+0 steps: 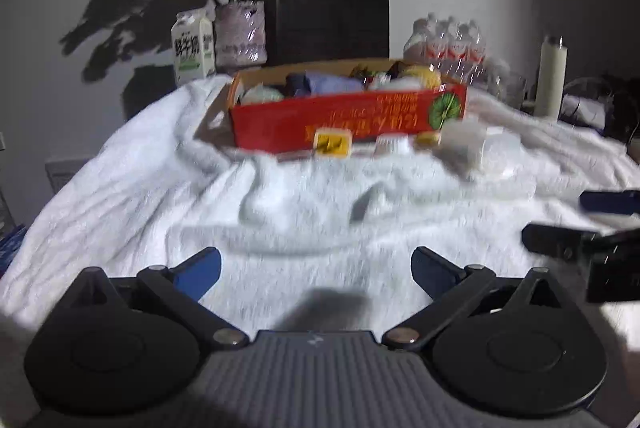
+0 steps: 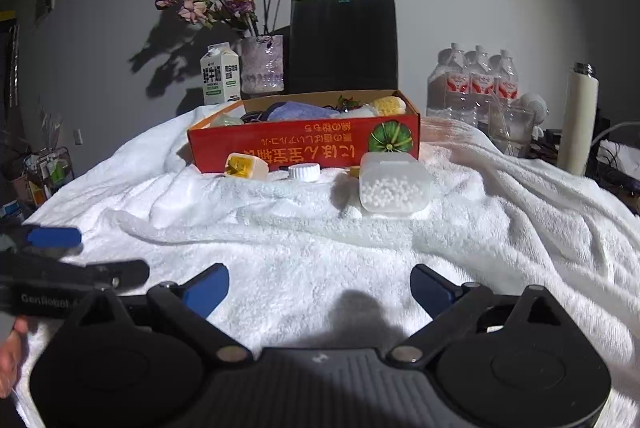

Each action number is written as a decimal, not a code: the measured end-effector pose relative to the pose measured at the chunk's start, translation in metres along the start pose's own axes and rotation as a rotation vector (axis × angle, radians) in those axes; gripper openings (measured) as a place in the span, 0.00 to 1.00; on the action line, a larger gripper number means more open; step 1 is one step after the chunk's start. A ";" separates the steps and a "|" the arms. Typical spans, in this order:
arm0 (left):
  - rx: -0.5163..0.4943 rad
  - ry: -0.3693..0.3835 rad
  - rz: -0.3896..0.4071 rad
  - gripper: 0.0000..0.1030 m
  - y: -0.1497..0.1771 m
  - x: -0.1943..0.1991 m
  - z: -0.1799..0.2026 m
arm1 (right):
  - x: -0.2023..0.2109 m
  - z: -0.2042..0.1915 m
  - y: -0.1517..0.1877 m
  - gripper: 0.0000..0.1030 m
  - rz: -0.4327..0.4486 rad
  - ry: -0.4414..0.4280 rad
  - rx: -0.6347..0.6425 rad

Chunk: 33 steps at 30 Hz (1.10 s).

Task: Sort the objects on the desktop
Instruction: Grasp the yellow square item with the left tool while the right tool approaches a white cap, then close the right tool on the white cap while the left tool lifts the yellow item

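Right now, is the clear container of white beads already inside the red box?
No, the clear container of white beads stands on the white towel in front of the red box, outside it.

Open towel in front, clutter ahead

The white towel (image 2: 304,248) over the desk lies bare and rumpled between the grippers and the red box (image 2: 304,144). Along the box's front stand a yellow-lidded tub (image 2: 245,166), a white cap (image 2: 304,173) and a clear container of white beads (image 2: 394,186). Bottles (image 2: 472,84), a glass (image 2: 510,128) and a flask (image 2: 578,120) crowd the right; a carton (image 2: 221,74), a vase (image 2: 262,64) and a black bag (image 2: 344,44) wall the back.
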<state>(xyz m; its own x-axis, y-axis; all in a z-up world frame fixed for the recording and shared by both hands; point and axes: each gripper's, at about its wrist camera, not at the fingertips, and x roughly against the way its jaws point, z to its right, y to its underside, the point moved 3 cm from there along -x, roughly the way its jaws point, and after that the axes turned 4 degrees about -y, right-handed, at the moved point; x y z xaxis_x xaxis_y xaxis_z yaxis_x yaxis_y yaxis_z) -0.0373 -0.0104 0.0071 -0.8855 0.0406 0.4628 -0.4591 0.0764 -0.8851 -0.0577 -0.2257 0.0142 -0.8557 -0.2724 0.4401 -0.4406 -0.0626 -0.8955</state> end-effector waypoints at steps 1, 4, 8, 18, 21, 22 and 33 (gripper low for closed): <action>0.009 0.013 0.004 1.00 -0.008 -0.005 0.000 | -0.002 0.001 -0.007 0.91 0.003 -0.013 0.007; 0.005 0.045 0.028 1.00 -0.039 -0.022 0.001 | -0.016 0.002 -0.034 0.86 0.002 -0.038 0.041; -0.054 0.085 0.065 1.00 -0.073 -0.065 0.009 | -0.050 0.006 -0.069 0.83 0.022 -0.064 0.111; -0.050 0.095 -0.082 0.60 -0.078 -0.164 0.007 | -0.158 0.025 -0.103 0.64 -0.131 -0.115 0.084; -0.029 0.122 -0.120 0.43 -0.073 -0.174 0.006 | -0.179 0.026 -0.103 0.63 -0.196 -0.094 0.082; -0.025 0.118 -0.114 0.40 -0.072 -0.175 0.006 | -0.185 0.026 -0.102 0.63 -0.216 -0.092 0.071; 0.016 0.120 -0.080 0.38 -0.075 -0.166 -0.001 | -0.204 0.021 -0.101 0.36 -0.227 -0.123 0.053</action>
<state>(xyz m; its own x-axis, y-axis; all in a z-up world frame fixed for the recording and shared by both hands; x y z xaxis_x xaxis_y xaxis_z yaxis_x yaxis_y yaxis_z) 0.1441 -0.0221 -0.0035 -0.8316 0.1543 0.5334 -0.5296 0.0685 -0.8455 0.1674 -0.1839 0.0139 -0.6956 -0.3596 0.6219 -0.6002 -0.1849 -0.7782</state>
